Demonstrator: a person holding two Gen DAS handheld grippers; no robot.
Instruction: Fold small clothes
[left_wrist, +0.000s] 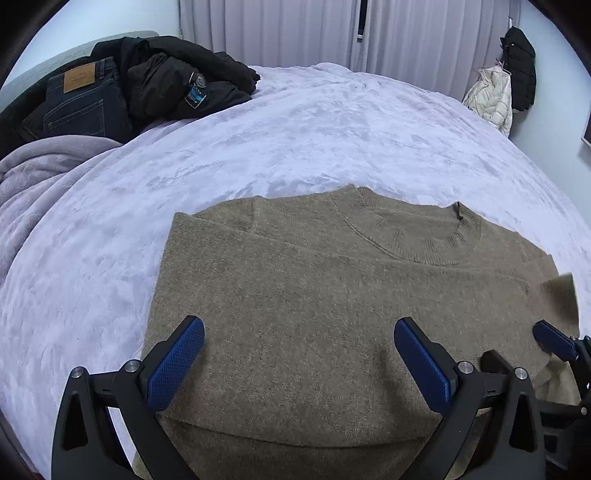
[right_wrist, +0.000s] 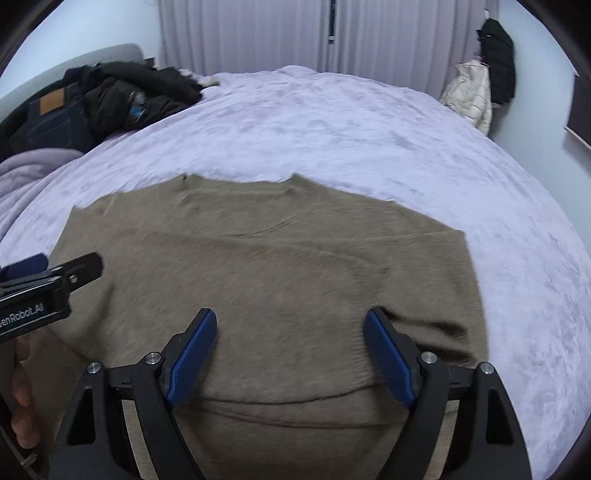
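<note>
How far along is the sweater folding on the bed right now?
Done: the tan sweater lies flat on the bed, sleeves apparently folded in. In hand: nothing; the left gripper and right gripper hover open above it. Left: the remaining body folds.

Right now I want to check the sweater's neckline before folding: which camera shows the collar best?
The left wrist view: the ribbed collar of the sweater is sharp and fully in frame. The right wrist view shows the collar edge only blurred, its ribbing unreadable.
</note>
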